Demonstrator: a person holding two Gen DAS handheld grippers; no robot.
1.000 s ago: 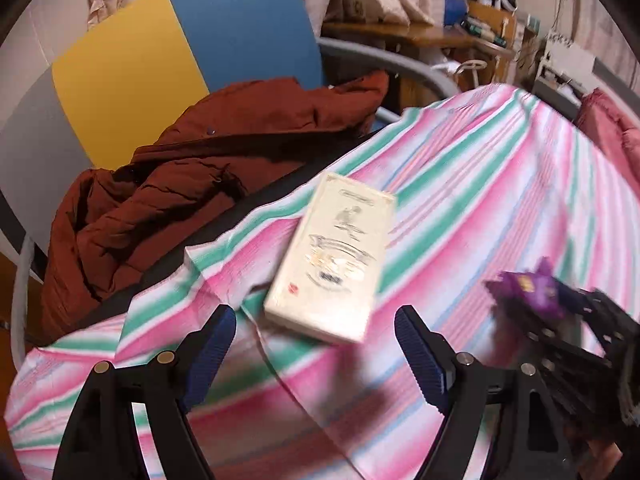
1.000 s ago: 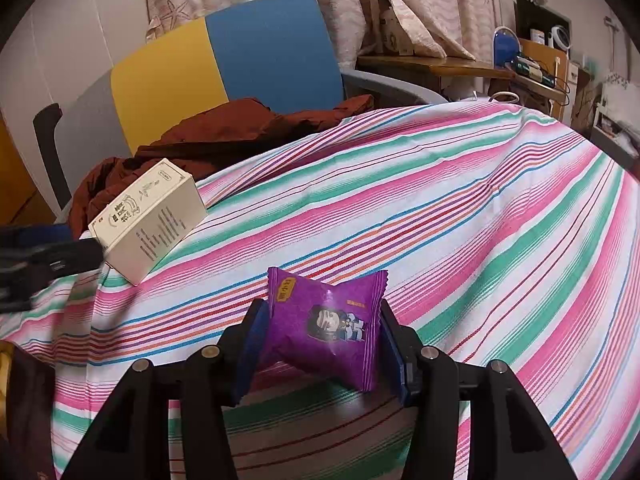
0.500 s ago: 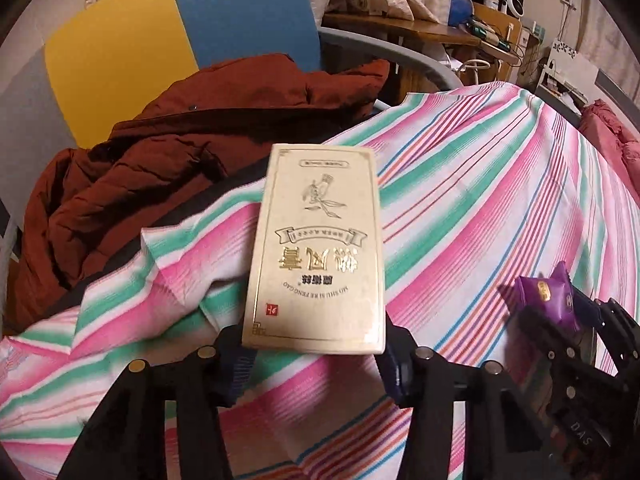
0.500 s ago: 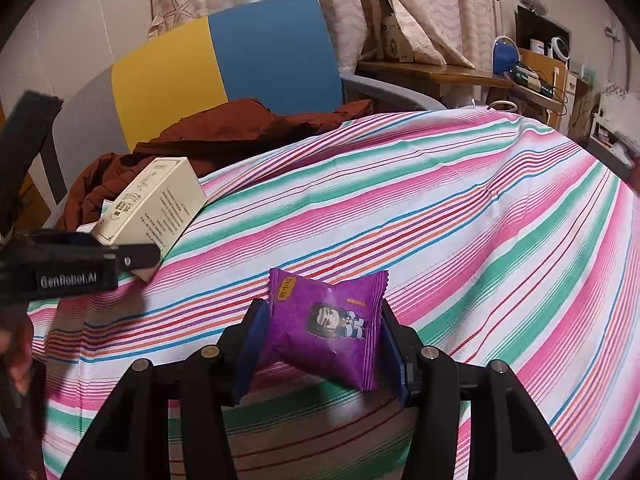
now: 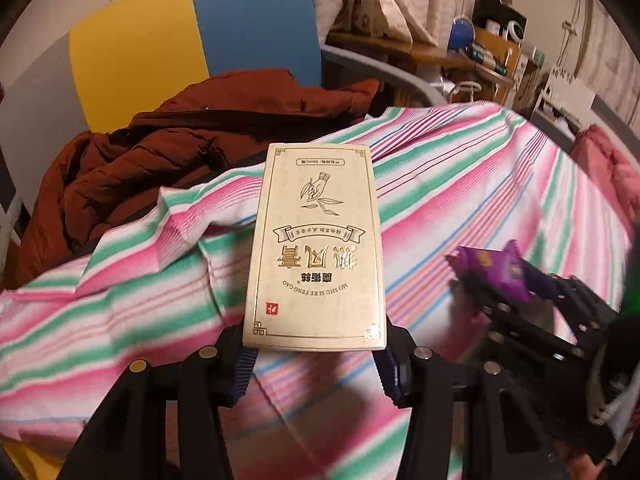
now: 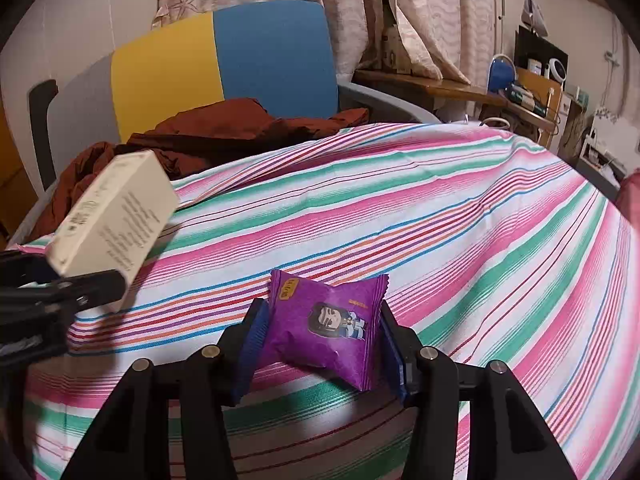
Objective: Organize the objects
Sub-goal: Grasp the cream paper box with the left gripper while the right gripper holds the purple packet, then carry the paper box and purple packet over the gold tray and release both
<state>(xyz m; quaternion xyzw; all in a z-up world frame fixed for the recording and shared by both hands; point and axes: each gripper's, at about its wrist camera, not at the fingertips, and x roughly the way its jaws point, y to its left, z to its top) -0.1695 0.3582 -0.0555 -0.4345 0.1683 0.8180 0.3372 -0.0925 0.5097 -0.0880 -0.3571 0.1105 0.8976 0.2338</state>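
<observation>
My left gripper is shut on a cream box with gold print and holds it lifted above the striped cloth. The box also shows at the left of the right wrist view, tilted up in the left gripper. My right gripper is shut on a purple snack packet and holds it over the cloth. The packet and right gripper appear at the right of the left wrist view.
A pink, green and white striped cloth covers the table. A dark red jacket lies on a yellow and blue chair behind the table's far edge. Cluttered shelves stand at the back right.
My left gripper closed on the cream box and lifted it off the cloth. My right gripper has kept the purple packet, nearly still.
</observation>
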